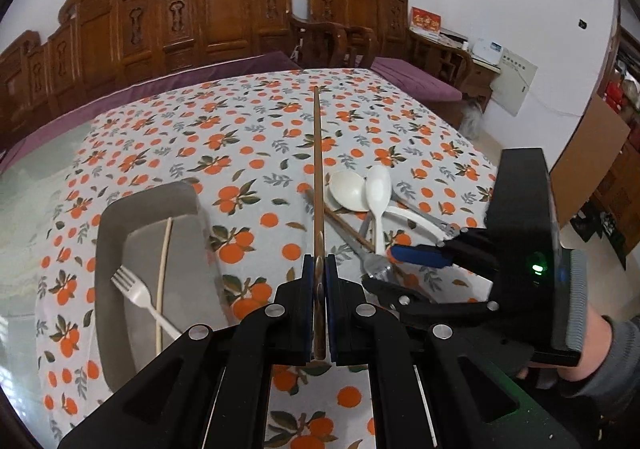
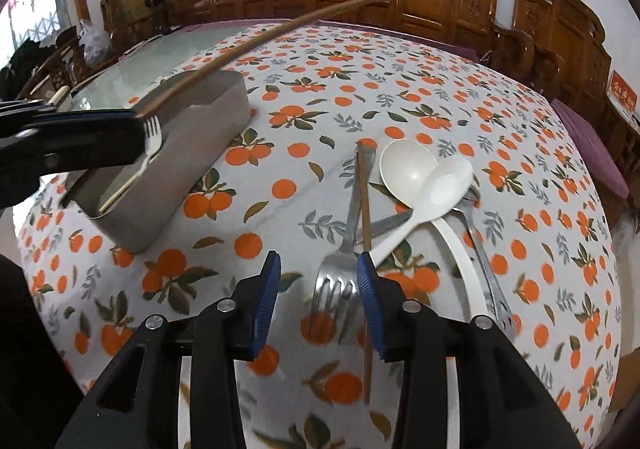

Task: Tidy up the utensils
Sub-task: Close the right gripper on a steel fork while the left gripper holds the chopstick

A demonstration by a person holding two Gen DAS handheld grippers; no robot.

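Tray [image 1: 108, 249] sits left on the table [image 1: 248, 137], holding a plastic fork [image 1: 138, 295] and a chopstick [image 1: 164, 281]. Right of it: piled spoons [image 2: 416, 173], metal fork [image 2: 336, 281], brown chopstick [image 2: 365, 209].

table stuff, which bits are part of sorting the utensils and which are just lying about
Part of the job: brown chopstick in left gripper, grey tray, metal fork, white spoons, right gripper.
Just about: patterned tablecloth, carved wooden chairs.
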